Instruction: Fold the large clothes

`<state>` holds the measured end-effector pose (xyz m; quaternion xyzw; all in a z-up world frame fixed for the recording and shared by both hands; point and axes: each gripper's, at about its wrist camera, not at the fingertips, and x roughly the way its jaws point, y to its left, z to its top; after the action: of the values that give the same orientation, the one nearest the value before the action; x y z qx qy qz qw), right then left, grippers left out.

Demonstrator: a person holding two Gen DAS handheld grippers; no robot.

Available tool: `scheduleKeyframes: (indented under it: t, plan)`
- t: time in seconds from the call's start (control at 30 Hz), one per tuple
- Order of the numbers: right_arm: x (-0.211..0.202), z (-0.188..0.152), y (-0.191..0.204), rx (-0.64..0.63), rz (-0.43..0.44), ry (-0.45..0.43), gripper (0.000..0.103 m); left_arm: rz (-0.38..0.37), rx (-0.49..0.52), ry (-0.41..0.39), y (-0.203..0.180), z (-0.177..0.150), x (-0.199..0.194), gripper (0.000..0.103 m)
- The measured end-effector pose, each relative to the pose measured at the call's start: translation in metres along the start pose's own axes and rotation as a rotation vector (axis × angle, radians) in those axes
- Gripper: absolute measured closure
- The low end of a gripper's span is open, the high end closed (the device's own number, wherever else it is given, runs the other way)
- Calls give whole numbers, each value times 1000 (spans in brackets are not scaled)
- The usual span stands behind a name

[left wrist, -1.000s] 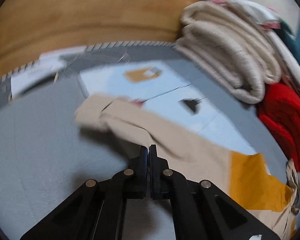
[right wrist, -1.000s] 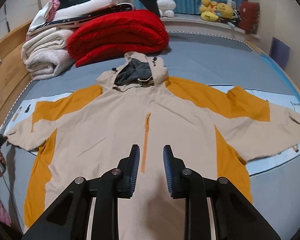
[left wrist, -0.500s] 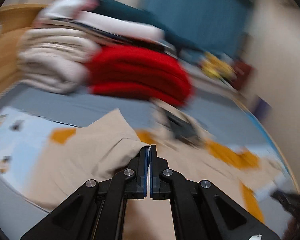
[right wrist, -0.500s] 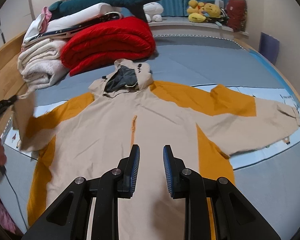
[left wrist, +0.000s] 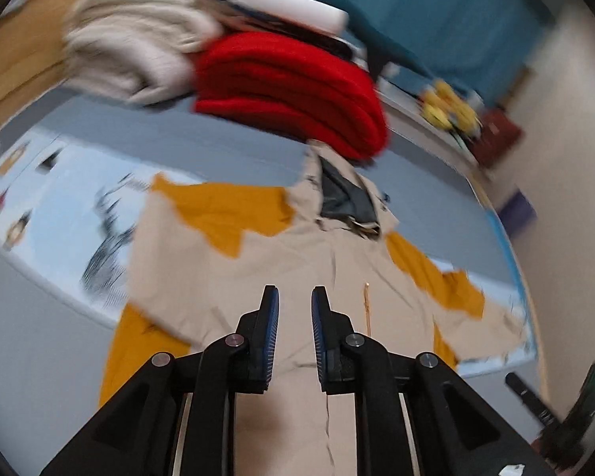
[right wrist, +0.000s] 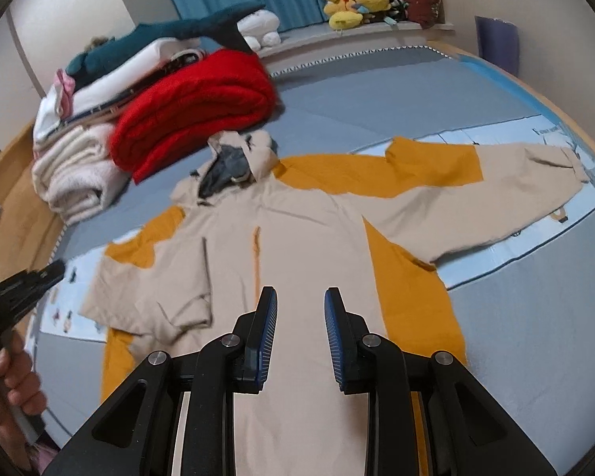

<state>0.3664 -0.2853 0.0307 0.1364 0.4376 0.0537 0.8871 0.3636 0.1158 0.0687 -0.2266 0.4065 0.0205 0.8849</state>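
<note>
A beige and orange hooded jacket [right wrist: 309,246] lies face up on the grey bed, also in the left wrist view [left wrist: 297,254]. Its left sleeve [right wrist: 158,273] is folded in over the body; its right sleeve [right wrist: 496,194] lies spread out to the right. My left gripper [left wrist: 294,317] is open and empty above the jacket's left side; it also shows at the left edge of the right wrist view [right wrist: 39,277]. My right gripper [right wrist: 300,321] is open and empty over the jacket's lower front.
A folded red blanket [right wrist: 194,111], cream blankets [right wrist: 79,170] and other stacked bedding lie at the bed's head. A plush shark [right wrist: 170,35] lies on top. Stuffed toys [right wrist: 353,4] sit on the ledge. A light blue printed sheet [right wrist: 535,238] lies under the jacket.
My left gripper carried the left sleeve in over the jacket body, then opened and let it go. The right gripper's jaws have opened a little wider.
</note>
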Motion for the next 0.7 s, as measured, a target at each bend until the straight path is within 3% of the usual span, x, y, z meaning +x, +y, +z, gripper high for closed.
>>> scheduleKeyframes:
  t: [0.07, 0.17, 0.23, 0.27, 0.37, 0.47, 0.7]
  plan:
    - [-6, 2, 9, -18, 18, -34, 86, -13, -69, 16, 12, -13, -9, 89]
    - [-3, 2, 31, -59, 49, -59, 86, 8, -8, 8, 22, -40, 4, 89]
    - [4, -2, 46, -96, 77, -66, 86, 127, 89, 60, 25, -54, 29, 89]
    - [9, -5, 53, -124, 82, -67, 86, 146, 108, 69, 28, -55, 38, 89]
    - [28, -18, 79, -217, 100, -53, 85, 178, 117, 84, 37, -44, 58, 89]
    - [54, -35, 107, -316, 109, -8, 85, 172, 81, 43, 50, -30, 57, 89]
    - [107, -63, 171, -481, 173, 72, 84, 196, -77, 94, 96, -6, 72, 89]
